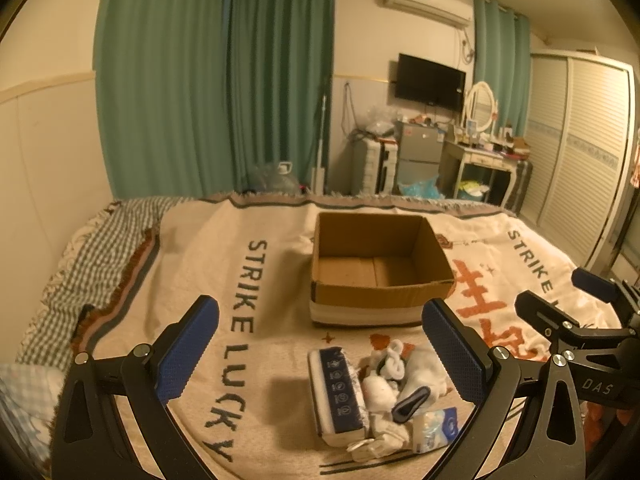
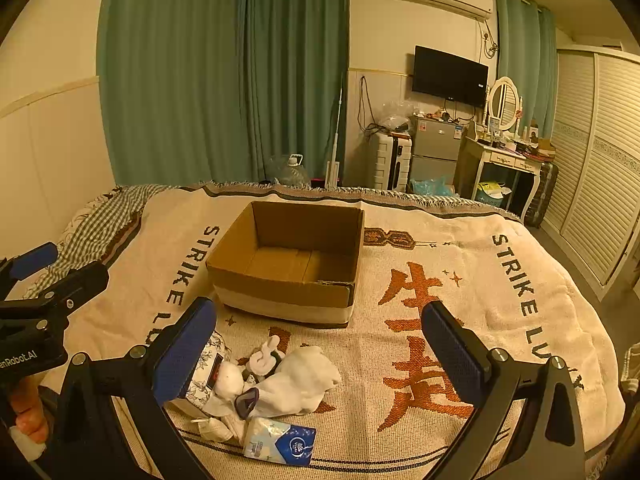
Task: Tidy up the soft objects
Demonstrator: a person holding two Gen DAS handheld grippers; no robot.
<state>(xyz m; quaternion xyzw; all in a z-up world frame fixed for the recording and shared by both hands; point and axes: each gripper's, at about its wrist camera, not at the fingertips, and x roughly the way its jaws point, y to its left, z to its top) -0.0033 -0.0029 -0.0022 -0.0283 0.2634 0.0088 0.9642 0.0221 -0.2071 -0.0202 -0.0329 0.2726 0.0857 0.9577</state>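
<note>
On the bed lies a woven blanket (image 2: 460, 280) with the words STRIKE LUCKY, and on it stands a cardboard box (image 2: 288, 256) with the top open. Inside the box only its bare brown floor shows; no object is in it.

In the left wrist view, the left gripper (image 1: 320, 352) hangs above the blanket with the two blue pads wide apart, released, holding nothing. The box (image 1: 376, 264) is at 12 o'clock from it, farther away. The pile of soft things is at 5 o'clock between the fingers: from the left, a long tissue pack with a dark blue band (image 1: 338, 394), then small white socks (image 1: 390, 364), a larger white cloth (image 1: 428, 364) with a dark cuff, and a small blue and white tissue packet (image 1: 438, 428) at the near right. At 3 o'clock, the right gripper (image 1: 560, 300) is seen from the side.

In the right wrist view, the right gripper (image 2: 320, 352) is also spread open and grasps nothing. The box is at 11 o'clock. The pile (image 2: 276, 384) lies at 7 o'clock, all of it on the blanket near the box and outside it. The left gripper (image 2: 48, 276) appears at 9 o'clock.
</note>
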